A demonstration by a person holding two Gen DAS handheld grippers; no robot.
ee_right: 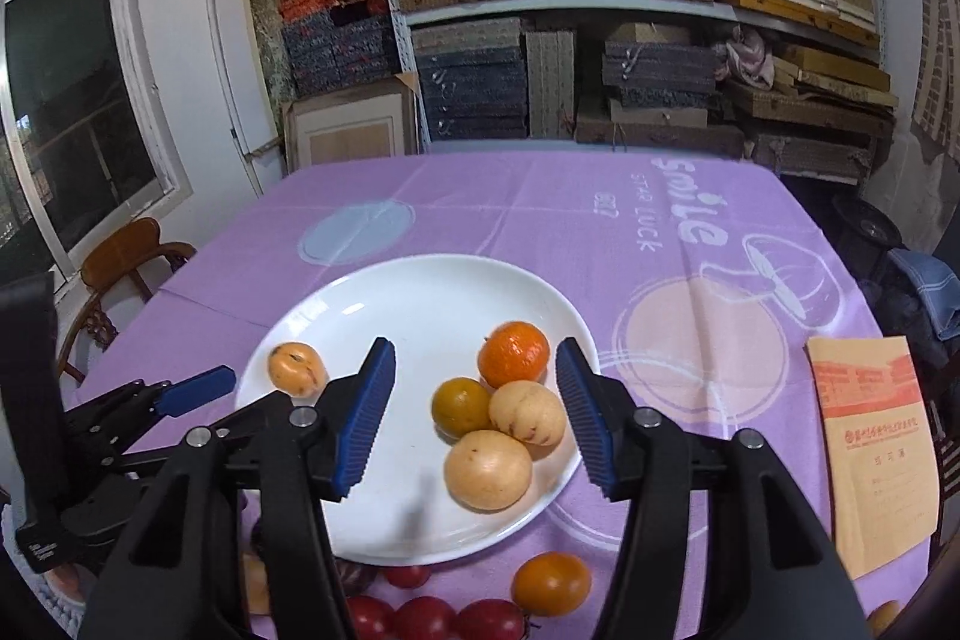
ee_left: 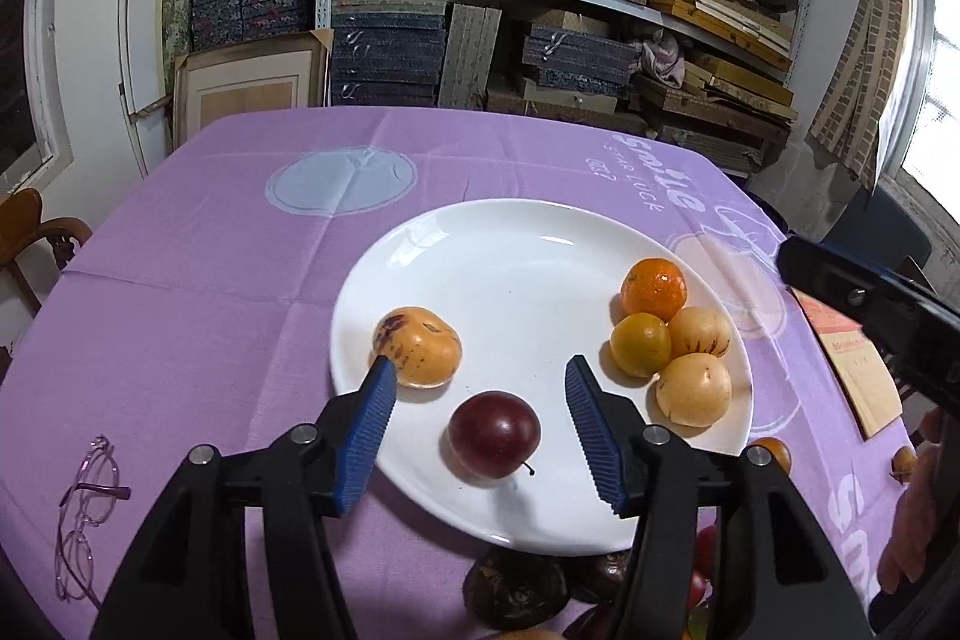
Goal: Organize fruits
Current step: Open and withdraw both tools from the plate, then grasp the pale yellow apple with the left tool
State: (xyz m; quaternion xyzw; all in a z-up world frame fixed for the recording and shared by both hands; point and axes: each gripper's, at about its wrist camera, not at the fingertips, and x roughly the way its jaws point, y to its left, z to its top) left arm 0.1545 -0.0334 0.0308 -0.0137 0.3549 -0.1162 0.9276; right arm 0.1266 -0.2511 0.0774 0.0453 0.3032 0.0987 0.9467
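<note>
Nearest, the left gripper (ee_left: 480, 409) hangs with ribbed blue pads apart around a smooth dark-red plum (ee_left: 494, 433), not touching it; the right gripper (ee_right: 474, 415) gapes over three round yellowish fruits. Everything sits on a glossy white plate (ee_left: 510, 250). Beyond lie a dimpled tangerine (ee_left: 653, 288) and the lilac tablecloth (ee_left: 210, 244).

Plate (ee_left: 528, 280): glossy white glazed ceramic, window glare on it. Tablecloth (ee_left: 210, 280): matt lilac woven cloth, creased along its folds. Left gripper (ee_left: 480, 400) and right gripper (ee_right: 474, 382): matt black plastic arms, ribbed blue pads, bright metal pins. Plum (ee_left: 495, 433): smooth, dark, faint sheen. Orange (ee_left: 653, 289): pebbled skin. Envelope (ee_right: 879, 442): matt tan paper. Chair (ee_right: 120, 262): varnished wood.
</note>
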